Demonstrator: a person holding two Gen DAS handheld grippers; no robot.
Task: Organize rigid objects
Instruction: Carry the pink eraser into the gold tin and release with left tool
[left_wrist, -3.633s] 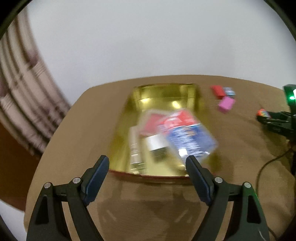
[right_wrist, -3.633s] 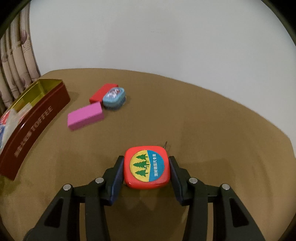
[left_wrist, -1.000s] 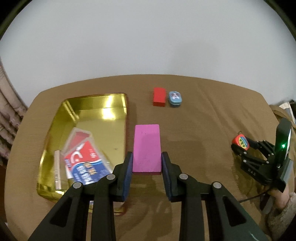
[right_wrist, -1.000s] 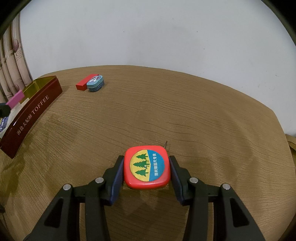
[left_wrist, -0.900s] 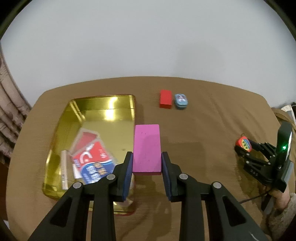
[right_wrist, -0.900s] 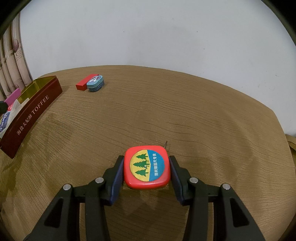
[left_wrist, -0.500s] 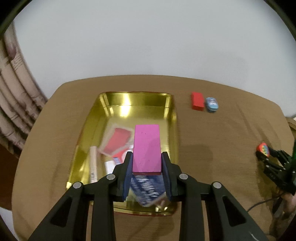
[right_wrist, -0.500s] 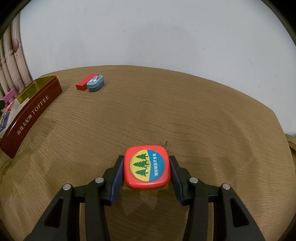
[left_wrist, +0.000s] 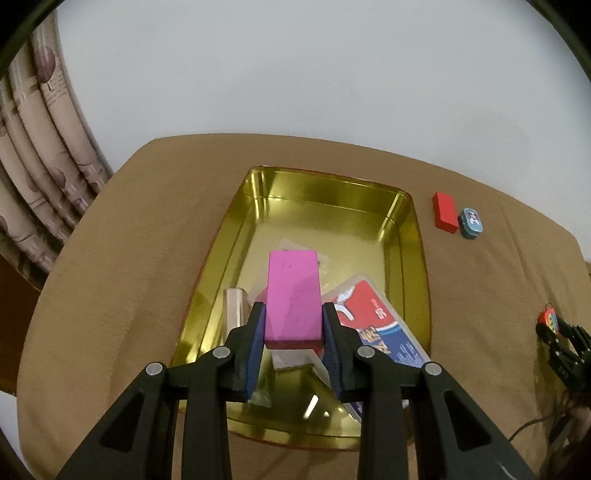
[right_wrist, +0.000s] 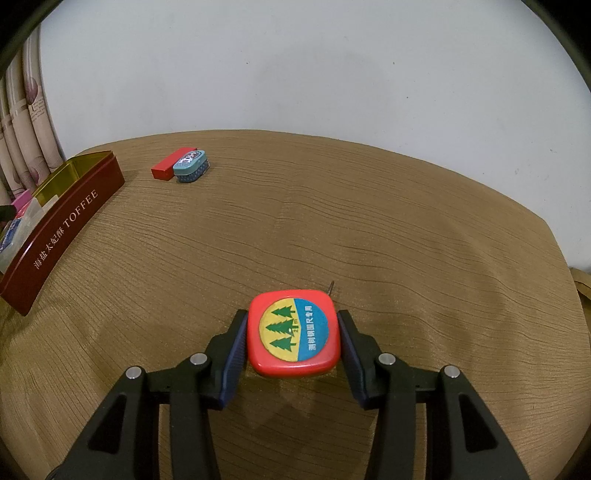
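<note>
While my left gripper (left_wrist: 293, 332) pinches the pink block (left_wrist: 293, 295) by its long sides, I hold it above the gold toffee tin (left_wrist: 406, 236), its long axis running toward the tin's far wall. Straight below the block lie a red-and-blue card pack (left_wrist: 373, 321) and a clear tube (left_wrist: 234, 306), so the bare gold floor toward the far wall looks the better drop spot. My right gripper (right_wrist: 291, 341) clamps a red tape measure (right_wrist: 293, 334) well off the tin's right side, so my left hand is the nearer one. Only the right wrist view shows the tin's maroon outer wall lettered TOFFEE; only the left shows its contents. A red block (left_wrist: 445, 212) touches a small blue tin (left_wrist: 471, 222) beyond the toffee tin's far right corner, both yet to be stowed.
</note>
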